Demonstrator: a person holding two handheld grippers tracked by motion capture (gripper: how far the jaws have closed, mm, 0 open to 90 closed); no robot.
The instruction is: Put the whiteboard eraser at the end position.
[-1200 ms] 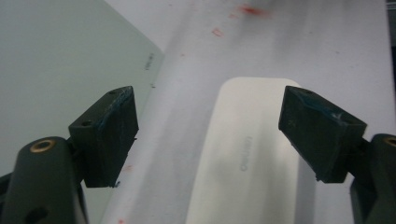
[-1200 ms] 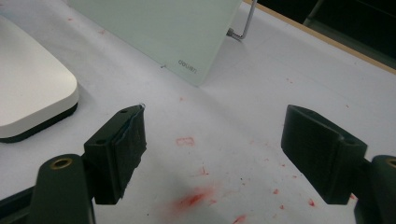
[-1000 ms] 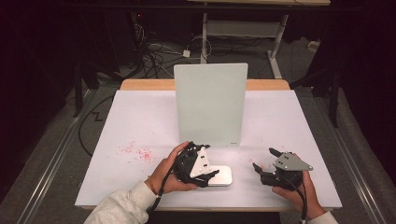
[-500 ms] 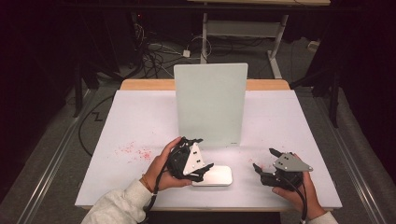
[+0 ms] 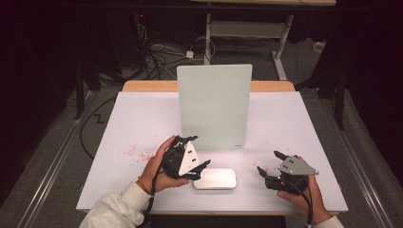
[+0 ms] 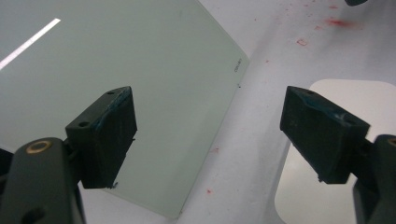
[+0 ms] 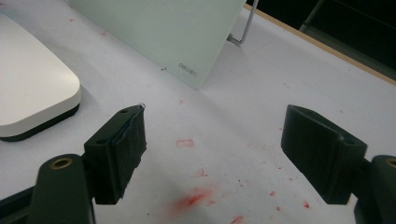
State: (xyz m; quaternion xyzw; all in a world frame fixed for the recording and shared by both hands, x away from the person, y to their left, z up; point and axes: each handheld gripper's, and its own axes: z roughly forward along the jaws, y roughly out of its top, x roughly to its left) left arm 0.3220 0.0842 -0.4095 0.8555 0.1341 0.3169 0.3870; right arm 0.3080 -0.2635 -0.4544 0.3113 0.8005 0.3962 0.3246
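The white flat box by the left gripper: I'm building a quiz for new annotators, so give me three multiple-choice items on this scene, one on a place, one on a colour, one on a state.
1. Where does the white flat box lie?
A. behind the glass board
B. on the table's near part, between the two grippers
C. on the floor

2. What colour are the stains on the white table?
A. blue
B. green
C. red

3. How do the left gripper's jaws stand?
A. open, with nothing between them
B. shut on the box
C. shut on the glass board

Answers: 1 B, the high view shows it in front of the upright glass board, with the right gripper on its other side. 2 C, red specks. 3 A, the jaws, which have just been opening, stand apart over bare table.
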